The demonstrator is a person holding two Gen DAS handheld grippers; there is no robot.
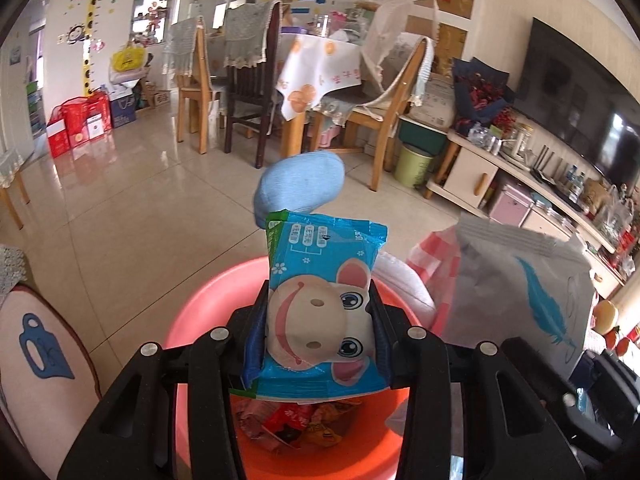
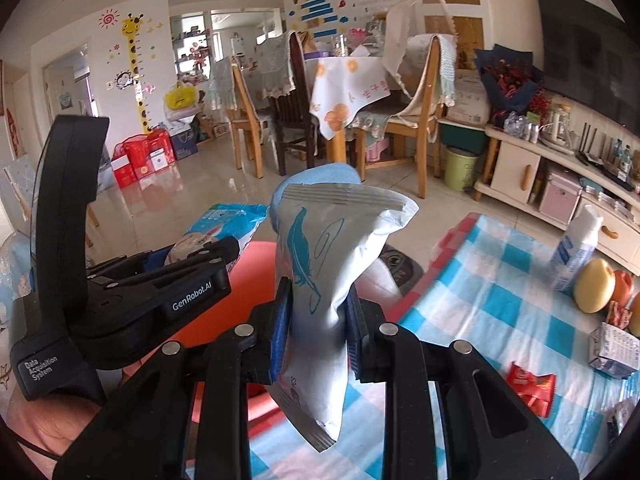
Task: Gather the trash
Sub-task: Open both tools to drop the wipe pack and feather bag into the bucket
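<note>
left gripper [image 1: 320, 320]: clenched on blue cartoon-printed plastic wrapper [image 1: 320, 292], held above round orange plastic bin [image 1: 200, 300] | right gripper [image 2: 316, 320]: clenched on white feather-printed foil pouch [image 2: 332, 272], held beside bin, over checked tablecloth [image 2: 500, 300]

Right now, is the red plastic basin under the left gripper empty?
No. The red plastic basin already holds crumpled wrappers, visible below the blue cartoon-printed packet clamped in the left gripper.

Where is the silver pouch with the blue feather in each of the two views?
Left wrist view: silver pouch at the right edge, beside the blue wipes pack.
Right wrist view: silver pouch in the centre, clamped in the right tool.
Shared landmark: the giraffe wall sticker.
</note>
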